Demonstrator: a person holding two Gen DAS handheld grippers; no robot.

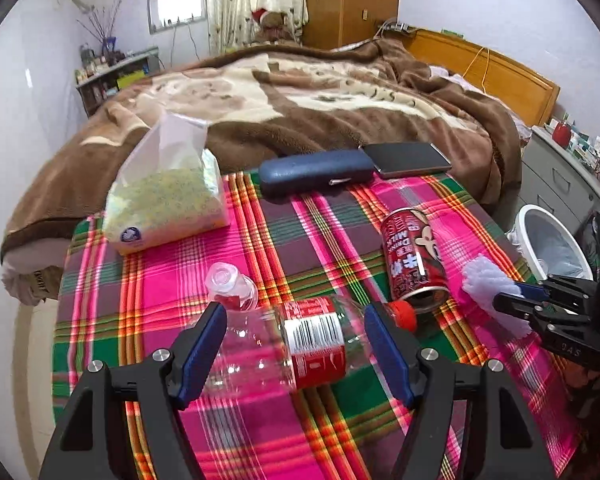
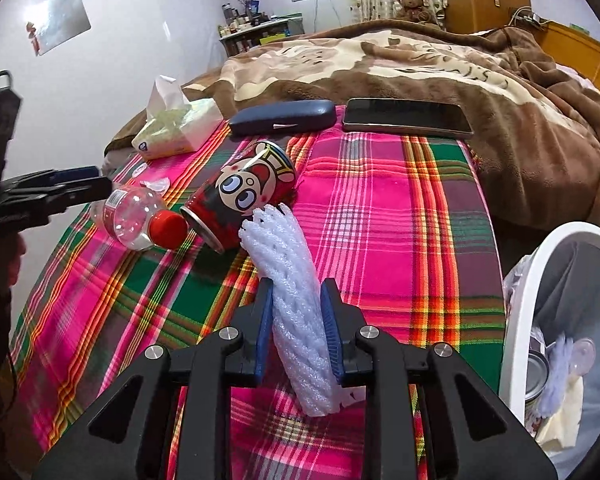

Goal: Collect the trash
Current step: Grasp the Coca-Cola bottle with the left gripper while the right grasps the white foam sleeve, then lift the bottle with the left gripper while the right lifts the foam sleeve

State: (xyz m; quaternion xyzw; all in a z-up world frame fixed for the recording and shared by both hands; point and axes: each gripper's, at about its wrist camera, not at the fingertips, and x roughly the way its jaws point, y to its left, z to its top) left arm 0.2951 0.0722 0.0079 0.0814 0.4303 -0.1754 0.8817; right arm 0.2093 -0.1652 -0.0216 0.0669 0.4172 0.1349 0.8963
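Two grippers at work, each on a different item. Right gripper (image 2: 298,332): jaws closed narrow on the white foam net sleeve (image 2: 292,300), pinched near its near end; sleeve's long axis runs along the fingers, free end pointing away toward the red drink can (image 2: 244,196) and appearing to touch or nearly touch it. Risk: the sleeve looks soft and springy, so a pinch this low may let the far end droop or brush the can on lifting and set it rolling. Bin (image 2: 540,280) sits just off the table edge to the right, already holding a tin and more foam; a swing there must clear its white rim. Left gripper (image 1: 296,344): jaws spread wide, straddling the clear plastic bottle (image 1: 296,340), not yet closed on it as far as I can judge. Bottle lies on its side across the jaws, red cap (image 1: 402,314) pointing right and close against the can's open end; closing on the thin wall may squirt the bottle sideways into the can. Farther off, the tissue pack (image 1: 168,204), glasses case (image 1: 316,172) and phone (image 1: 408,158) are not trash, in my judgement, and should stay on the plaid tablecloth (image 1: 340,420).
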